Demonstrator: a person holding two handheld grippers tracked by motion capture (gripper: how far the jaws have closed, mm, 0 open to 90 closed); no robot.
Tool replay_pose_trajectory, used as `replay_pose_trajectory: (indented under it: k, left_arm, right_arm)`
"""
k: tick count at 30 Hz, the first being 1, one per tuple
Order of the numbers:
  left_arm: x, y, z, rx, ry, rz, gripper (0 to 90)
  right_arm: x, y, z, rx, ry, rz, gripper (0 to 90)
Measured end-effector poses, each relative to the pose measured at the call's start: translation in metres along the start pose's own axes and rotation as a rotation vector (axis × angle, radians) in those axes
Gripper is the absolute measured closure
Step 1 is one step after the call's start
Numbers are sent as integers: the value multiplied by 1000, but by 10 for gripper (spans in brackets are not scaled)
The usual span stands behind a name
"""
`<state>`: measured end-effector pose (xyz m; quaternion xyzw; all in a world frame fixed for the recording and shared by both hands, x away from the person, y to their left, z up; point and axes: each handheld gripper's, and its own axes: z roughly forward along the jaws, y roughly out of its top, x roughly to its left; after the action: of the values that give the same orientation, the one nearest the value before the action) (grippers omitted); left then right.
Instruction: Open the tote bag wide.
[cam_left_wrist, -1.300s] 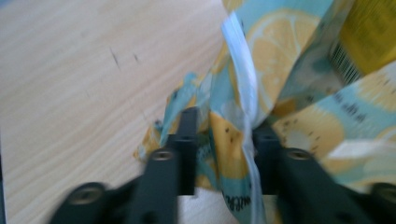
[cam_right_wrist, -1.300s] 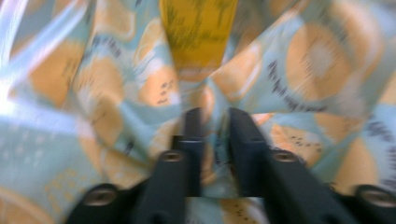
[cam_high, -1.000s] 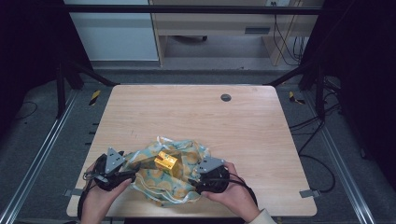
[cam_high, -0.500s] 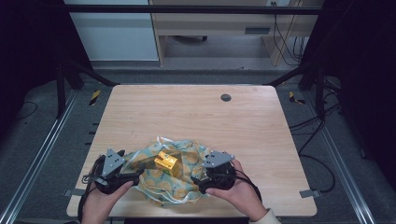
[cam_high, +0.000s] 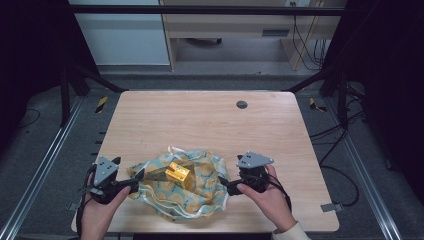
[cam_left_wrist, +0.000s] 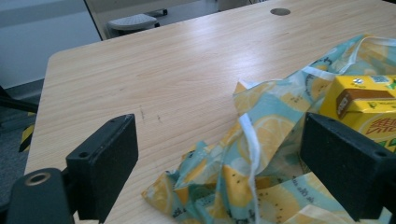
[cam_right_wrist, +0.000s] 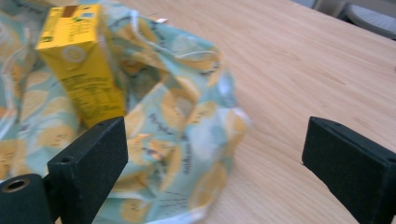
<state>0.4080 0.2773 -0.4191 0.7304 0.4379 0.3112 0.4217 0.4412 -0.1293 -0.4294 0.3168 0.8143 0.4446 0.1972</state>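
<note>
Both grippers, left (cam_high: 134, 181) and right (cam_high: 225, 184), have just been opening and stand wide, gripping nothing; the bag (cam_high: 192, 192) hides the carton's (cam_high: 177, 172) base.

A light wooden table (cam_high: 200, 120) carries a crumpled lemon-print cloth bag (cam_high: 200, 192), which lies near the table's front edge. A yellow drink carton (cam_high: 177, 172) rests on the bag's folds. A small round dark grommet (cam_high: 242, 104) sits in the tabletop, well behind the bag.
</note>
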Motion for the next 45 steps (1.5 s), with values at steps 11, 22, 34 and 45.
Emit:
replay_pose_trajectory:
  k: [11, 22, 34, 45]
  left_arm:
    - [13, -2, -7, -29, 16, -13, 95]
    - [23, -7, 5, 9, 24, -5, 85]
    - [62, -18, 26, 20, 60, -88, 74]
    - [96, -26, 54, 92, 121, -100, 72]
  right_arm:
    - [-27, -7, -15, -31, -93, 104, 78]
    - [-59, -23, -30, -24, -213, 184, 115]
    - [-101, -56, -46, 3, -335, 270, 132]
    - [-125, -78, -50, 44, -403, 298, 131]
